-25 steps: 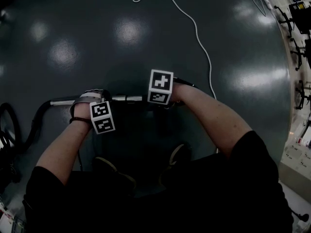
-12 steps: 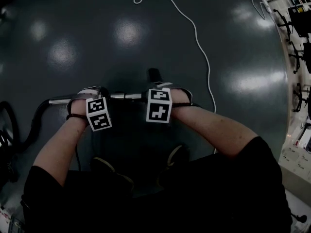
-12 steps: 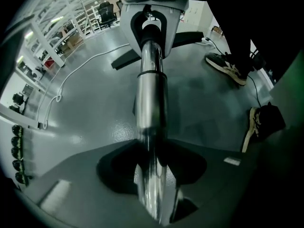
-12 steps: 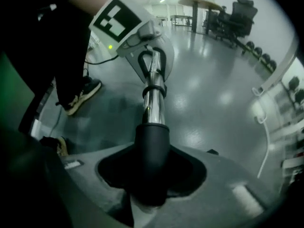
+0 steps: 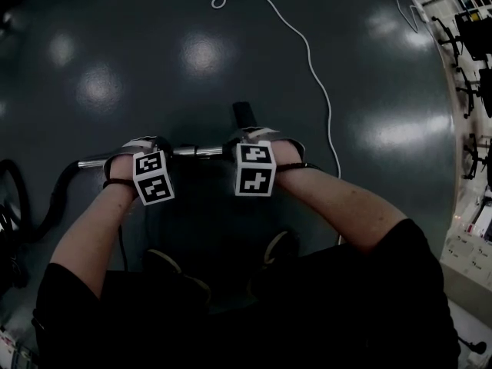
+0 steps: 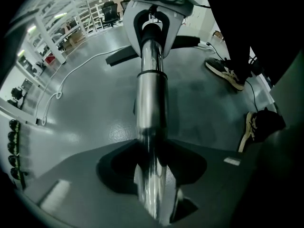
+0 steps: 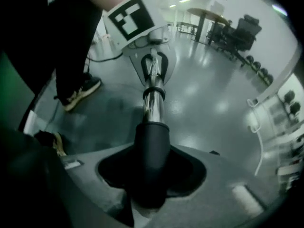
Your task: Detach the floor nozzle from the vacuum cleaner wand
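Observation:
The vacuum's chrome wand (image 5: 196, 151) lies level across the head view, just above the dark floor. My left gripper (image 5: 146, 157) points straight down and is shut on the chrome wand (image 6: 151, 94). My right gripper (image 5: 250, 149) is shut on the black nozzle neck (image 7: 151, 144) at the wand's end, where the chrome tube (image 7: 153, 106) enters it. A black part of the floor nozzle (image 5: 243, 114) sticks out beyond my right hand, and the flat nozzle (image 6: 142, 51) shows behind the right gripper in the left gripper view. Each gripper sees the other along the wand.
A white cable (image 5: 311, 56) snakes over the floor beyond the wand. The black hose (image 5: 55, 198) curves off at the left toward a wheel (image 5: 11, 198). My two shoes (image 5: 175, 266) (image 5: 278, 246) stand just behind the wand. Racks (image 5: 470, 29) line the right edge.
My right gripper has rolled round the wand's end, so its marker cube now faces me, and the black nozzle part has come into view beyond it. The left gripper has kept its hold.

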A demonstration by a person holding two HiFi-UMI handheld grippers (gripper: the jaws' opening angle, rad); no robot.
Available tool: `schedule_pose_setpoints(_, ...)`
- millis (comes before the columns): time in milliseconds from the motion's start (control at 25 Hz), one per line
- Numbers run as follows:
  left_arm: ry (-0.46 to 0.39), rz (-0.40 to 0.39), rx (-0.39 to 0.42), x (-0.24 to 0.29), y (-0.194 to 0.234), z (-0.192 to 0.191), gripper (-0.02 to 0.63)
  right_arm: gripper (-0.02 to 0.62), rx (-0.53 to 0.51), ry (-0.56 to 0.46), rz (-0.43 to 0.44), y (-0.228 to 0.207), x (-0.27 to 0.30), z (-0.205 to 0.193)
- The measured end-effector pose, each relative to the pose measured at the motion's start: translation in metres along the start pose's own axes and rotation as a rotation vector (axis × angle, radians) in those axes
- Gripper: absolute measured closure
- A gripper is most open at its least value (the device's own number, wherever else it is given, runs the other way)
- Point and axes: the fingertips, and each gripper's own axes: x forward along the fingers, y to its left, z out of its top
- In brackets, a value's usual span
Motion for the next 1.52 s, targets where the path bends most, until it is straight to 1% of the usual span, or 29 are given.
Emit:
schedule_pose_setpoints(80,-0.005,0.001,0.011,0.0,-0.002,0.001,0.437,0.448,0.102,-0.034,0.144,0.007,-0.005,0.002)
schedule_pose_setpoints(200,-0.011,0.005,0.031,0.0,-0.003,0.003,0.437,0.446,0.266,-0.018,0.34,0.016,-0.01,-0.008)
schedule_pose_setpoints(280,-0.016,0.009,0.043,0.0,-0.004,0.007,0.437,0.446,0.357,-0.049,0.467,0.023,-0.014,-0.007)
schedule_pose_setpoints(320,-0.018,0.009,0.047,0.0,-0.005,0.009,0.437,0.446,0.39,-0.064,0.514,0.025,-0.016,-0.007)
schedule_pose_setpoints(360,-0.021,0.008,0.048,0.0,-0.005,0.011,0.437,0.446,0.407,-0.076,0.536,0.026,-0.018,-0.007)
schedule_pose_setpoints(400,-0.023,0.007,0.047,0.0,-0.004,0.012,0.437,0.445,0.402,-0.085,0.526,0.025,-0.019,-0.008)
schedule_pose_setpoints(440,-0.025,0.007,0.043,0.0,-0.003,0.013,0.437,0.446,0.374,-0.089,0.485,0.022,-0.018,-0.008)
schedule_pose_setpoints(480,-0.027,0.007,0.038,0.0,-0.002,0.012,0.437,0.446,0.327,-0.091,0.42,0.018,-0.018,-0.008)
schedule_pose_setpoints(560,-0.03,-0.002,0.023,0.0,0.0,0.011,0.437,0.448,0.186,-0.085,0.251,0.01,-0.016,-0.005)
schedule_pose_setpoints(680,-0.037,-0.027,-0.009,-0.001,0.003,0.009,0.437,0.448,-0.07,-0.02,-0.051,-0.006,-0.01,-0.011)
schedule_pose_setpoints(760,-0.042,-0.03,-0.021,-0.003,0.004,0.009,0.437,0.448,-0.193,0.02,-0.228,-0.016,-0.01,-0.014)
schedule_pose_setpoints(800,-0.042,-0.03,-0.023,-0.004,0.004,0.009,0.437,0.448,-0.231,0.039,-0.289,-0.02,-0.01,-0.015)
schedule_pose_setpoints(840,-0.042,-0.03,-0.023,-0.003,0.005,0.009,0.437,0.449,-0.244,0.051,-0.316,-0.022,-0.01,-0.016)
schedule_pose_setpoints(880,-0.041,-0.03,-0.021,-0.002,0.004,0.009,0.437,0.449,-0.227,0.049,-0.3,-0.02,-0.007,-0.017)
schedule_pose_setpoints(920,-0.038,-0.031,-0.017,-0.001,0.003,0.009,0.437,0.449,-0.18,0.033,-0.245,-0.015,-0.004,-0.018)
schedule_pose_setpoints(960,-0.035,-0.033,-0.013,0.001,0.002,0.008,0.437,0.451,-0.108,0.003,-0.16,-0.009,-0.002,-0.018)
schedule_pose_setpoints(1040,-0.032,-0.037,0.002,0.004,-0.002,0.008,0.437,0.451,0.063,-0.062,0.041,0.004,-0.003,-0.018)
schedule_pose_setpoints(1120,-0.031,-0.044,0.024,0.006,-0.007,0.011,0.437,0.451,0.209,-0.09,0.219,0.017,-0.007,-0.022)
schedule_pose_setpoints(1200,-0.039,-0.05,0.042,0.007,-0.011,0.013,0.437,0.451,0.318,-0.116,0.358,0.029,-0.009,-0.025)
schedule_pose_setpoints(1240,-0.046,-0.051,0.044,0.008,-0.012,0.014,0.437,0.451,0.337,-0.143,0.397,0.031,-0.011,-0.023)
schedule_pose_setpoints(1280,-0.052,-0.052,0.043,0.009,-0.012,0.015,0.437,0.449,0.332,-0.164,0.408,0.031,-0.013,-0.021)
schedule_pose_setpoints(1320,-0.056,-0.052,0.04,0.009,-0.012,0.016,0.437,0.45,0.305,-0.175,0.392,0.03,-0.014,-0.02)
schedule_pose_setpoints(1360,-0.059,-0.051,0.037,0.009,-0.01,0.017,0.437,0.451,0.256,-0.176,0.352,0.027,-0.013,-0.02)
schedule_pose_setpoints(1440,-0.068,-0.052,0.026,0.01,-0.008,0.016,0.437,0.448,0.116,-0.156,0.222,0.018,-0.009,-0.023)
schedule_pose_setpoints(1520,-0.08,-0.061,0.007,0.01,-0.007,0.016,0.437,0.448,-0.028,-0.114,0.053,0.009,-0.002,-0.026)
